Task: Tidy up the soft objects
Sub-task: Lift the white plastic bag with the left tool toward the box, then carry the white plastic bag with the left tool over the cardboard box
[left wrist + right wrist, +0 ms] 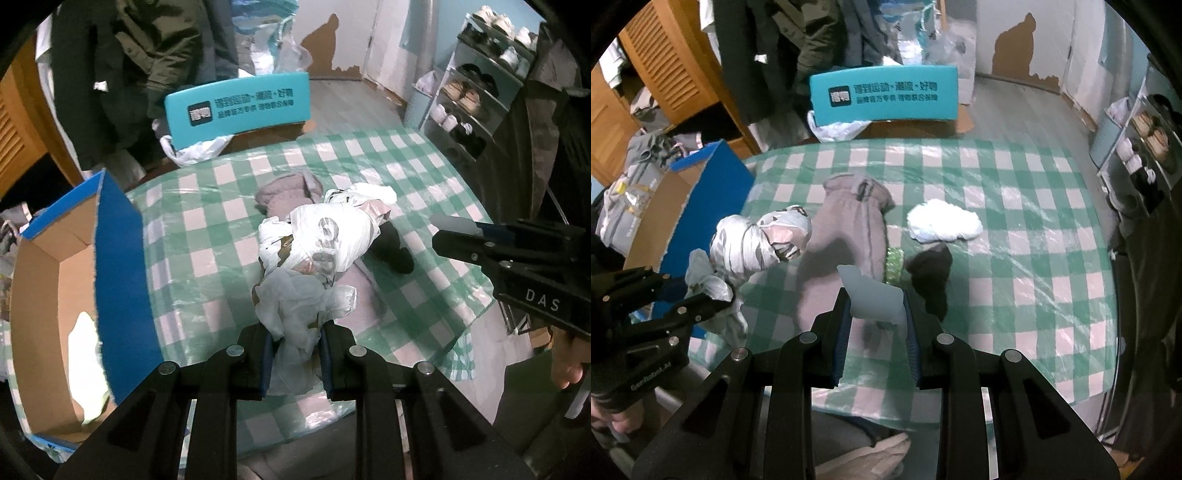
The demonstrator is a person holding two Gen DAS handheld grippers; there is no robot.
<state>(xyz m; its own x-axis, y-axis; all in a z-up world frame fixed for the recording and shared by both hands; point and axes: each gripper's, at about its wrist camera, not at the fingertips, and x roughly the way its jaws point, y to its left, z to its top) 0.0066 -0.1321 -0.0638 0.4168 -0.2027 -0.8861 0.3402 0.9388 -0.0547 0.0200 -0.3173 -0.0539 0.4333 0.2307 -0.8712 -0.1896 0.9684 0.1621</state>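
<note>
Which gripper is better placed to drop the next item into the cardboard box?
Left. The left gripper is already shut on the white plastic-wrapped bundle, and the open cardboard box sits right beside it. The right gripper is farther from the box.

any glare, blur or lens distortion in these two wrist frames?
Left wrist view: strong fisheye bowing and dark corner vignette; glare streaks on the plastic-covered green-and-white checked tablecloth; the knotted white plastic bag bundle is sharp. Right wrist view: same barrel bend; the pale translucent sheet between the right hand-held gripper fingers looks soft; the grey-brown padded garment casts a dim shadow.
</note>
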